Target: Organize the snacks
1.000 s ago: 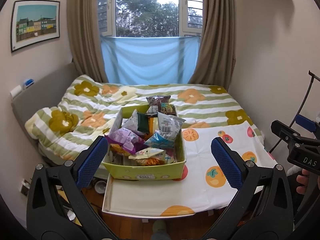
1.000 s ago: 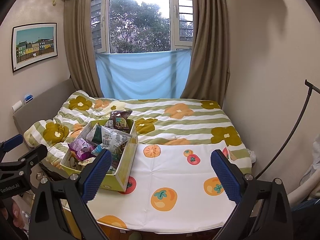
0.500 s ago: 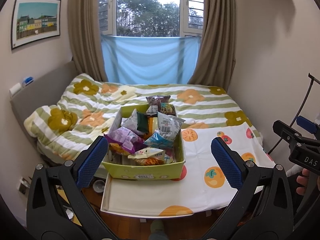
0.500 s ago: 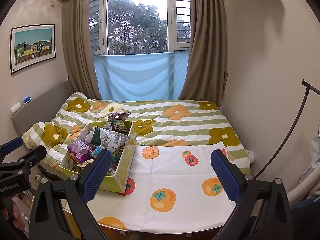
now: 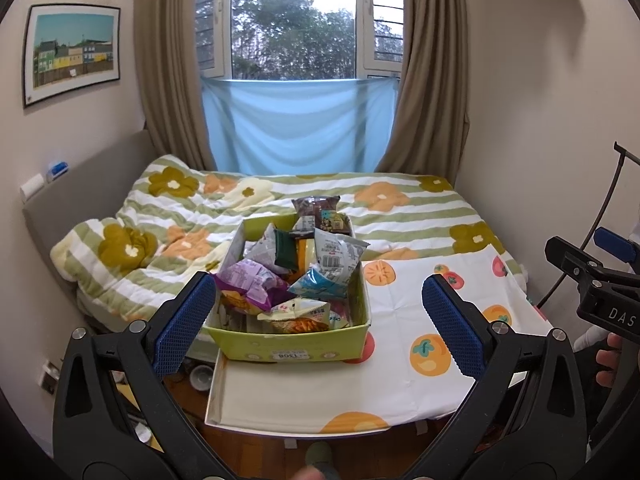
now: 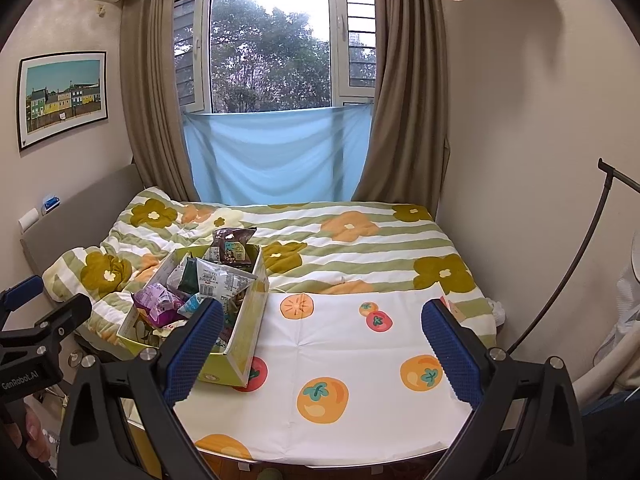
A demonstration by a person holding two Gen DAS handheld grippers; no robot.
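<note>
In front of me is a bed (image 5: 400, 216) under a green-striped quilt with big flowers (image 6: 360, 240). Over its near end lies a flat white board draped in a white cloth printed with orange fruit (image 6: 340, 360). At the cloth's left edge stands a yellow-green box (image 5: 292, 348), open on top, heaped with snack packets (image 5: 312, 264). The quilt is bunched up on the left (image 5: 120, 248).

Home bedroom: bed (image 6: 360, 248) w/ floral quilt, curtains (image 6: 404, 120).
</note>
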